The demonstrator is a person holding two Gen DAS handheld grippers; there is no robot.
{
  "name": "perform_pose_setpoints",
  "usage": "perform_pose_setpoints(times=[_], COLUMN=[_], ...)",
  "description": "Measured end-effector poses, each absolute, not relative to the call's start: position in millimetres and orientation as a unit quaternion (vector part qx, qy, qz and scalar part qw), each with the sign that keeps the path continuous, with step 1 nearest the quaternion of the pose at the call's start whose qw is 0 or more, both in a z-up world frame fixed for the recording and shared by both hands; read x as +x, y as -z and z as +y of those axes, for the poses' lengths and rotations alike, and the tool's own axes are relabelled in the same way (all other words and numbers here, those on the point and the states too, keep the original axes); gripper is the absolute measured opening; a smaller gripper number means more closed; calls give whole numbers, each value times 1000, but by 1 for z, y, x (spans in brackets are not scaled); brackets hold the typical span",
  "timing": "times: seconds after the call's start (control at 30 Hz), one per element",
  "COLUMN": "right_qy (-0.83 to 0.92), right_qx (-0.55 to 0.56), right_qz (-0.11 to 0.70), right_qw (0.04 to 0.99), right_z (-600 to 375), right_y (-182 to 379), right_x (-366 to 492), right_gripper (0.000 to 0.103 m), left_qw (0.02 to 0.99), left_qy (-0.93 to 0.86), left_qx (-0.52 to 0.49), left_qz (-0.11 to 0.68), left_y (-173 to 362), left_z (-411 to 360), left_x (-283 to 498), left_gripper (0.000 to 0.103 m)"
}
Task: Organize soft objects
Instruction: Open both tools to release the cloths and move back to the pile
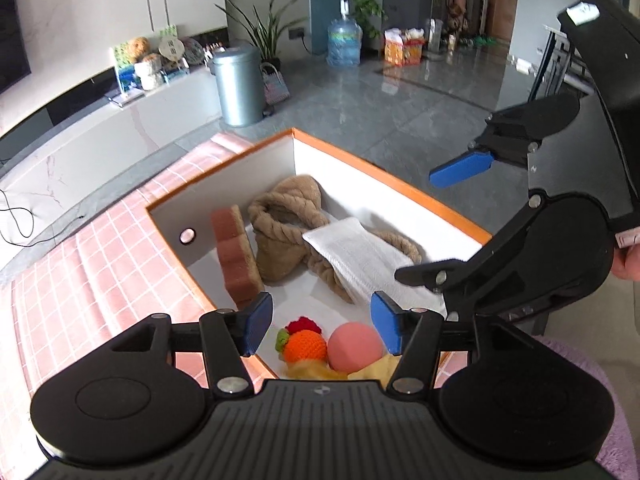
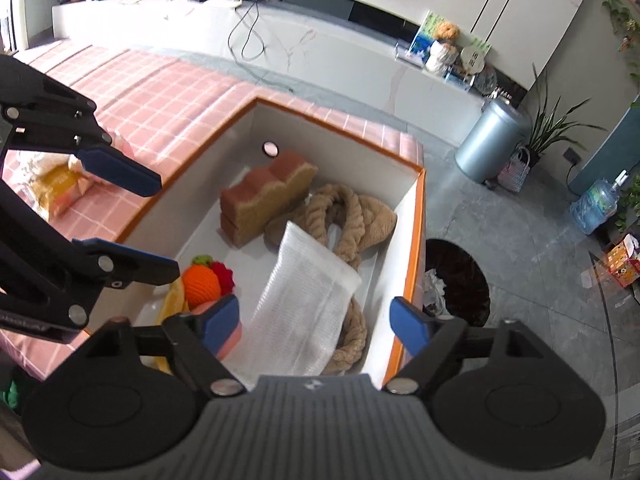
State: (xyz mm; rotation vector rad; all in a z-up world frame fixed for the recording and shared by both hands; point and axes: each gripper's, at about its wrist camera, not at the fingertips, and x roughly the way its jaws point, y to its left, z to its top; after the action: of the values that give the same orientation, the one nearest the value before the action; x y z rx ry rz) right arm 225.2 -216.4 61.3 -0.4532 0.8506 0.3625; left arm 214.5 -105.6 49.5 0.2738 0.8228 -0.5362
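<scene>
A white box with an orange rim (image 1: pixel 392 184) (image 2: pixel 418 216) stands on the pink checked table. Inside lie a brown sponge (image 1: pixel 234 252) (image 2: pixel 268 196), a tan rope bag (image 1: pixel 284 216) (image 2: pixel 352 212), a white folded cloth (image 1: pixel 360 256) (image 2: pixel 304 300), an orange crochet fruit (image 1: pixel 306 344) (image 2: pixel 202 286), a pink ball (image 1: pixel 354 346) and some yellow fabric (image 1: pixel 316 372). My left gripper (image 1: pixel 322 324) (image 2: pixel 158 226) hovers open over the box's near end, with nothing between its blue pads. My right gripper (image 2: pixel 316 322) (image 1: pixel 422 226) hangs open above the white cloth, apart from it.
The pink checked tablecloth (image 2: pixel 160 92) spreads left of the box, with a yellow packet (image 2: pixel 52 188) on it. Beyond the box's right wall a black waste basket (image 2: pixel 464 280) stands on the grey floor. A silver bin (image 1: pixel 238 84), a water jug (image 1: pixel 344 40) and potted plants stand farther off.
</scene>
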Motion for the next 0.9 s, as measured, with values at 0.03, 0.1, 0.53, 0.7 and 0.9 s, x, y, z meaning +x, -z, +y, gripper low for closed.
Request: perform_pose_setpoints(times=[0.03, 0.1, 0.53, 0.7, 0.9], right_qy=[-168, -153, -74, -58, -84], right_qx=[-212, -199, -52, 4, 34], right_qz=[401, 389, 247, 213, 206], right_qw=[875, 886, 965, 975, 974], right_z=[-216, -215, -183, -155, -108], right_y=[-65, -70, -65, -50, -33], right_x=[222, 216, 158, 146, 143], right_gripper=[82, 82, 82, 82, 83], left_qw=[876, 884, 958, 971, 974], left_qy=[255, 254, 186, 131, 64], left_qx=[128, 117, 32, -12, -43], left_qz=[389, 373, 215, 201, 213], left_y=[-52, -58, -68, -60, -46], left_z=[-104, -97, -45, -10, 36], left_x=[212, 208, 147, 132, 124], left_gripper=[67, 67, 67, 66, 65])
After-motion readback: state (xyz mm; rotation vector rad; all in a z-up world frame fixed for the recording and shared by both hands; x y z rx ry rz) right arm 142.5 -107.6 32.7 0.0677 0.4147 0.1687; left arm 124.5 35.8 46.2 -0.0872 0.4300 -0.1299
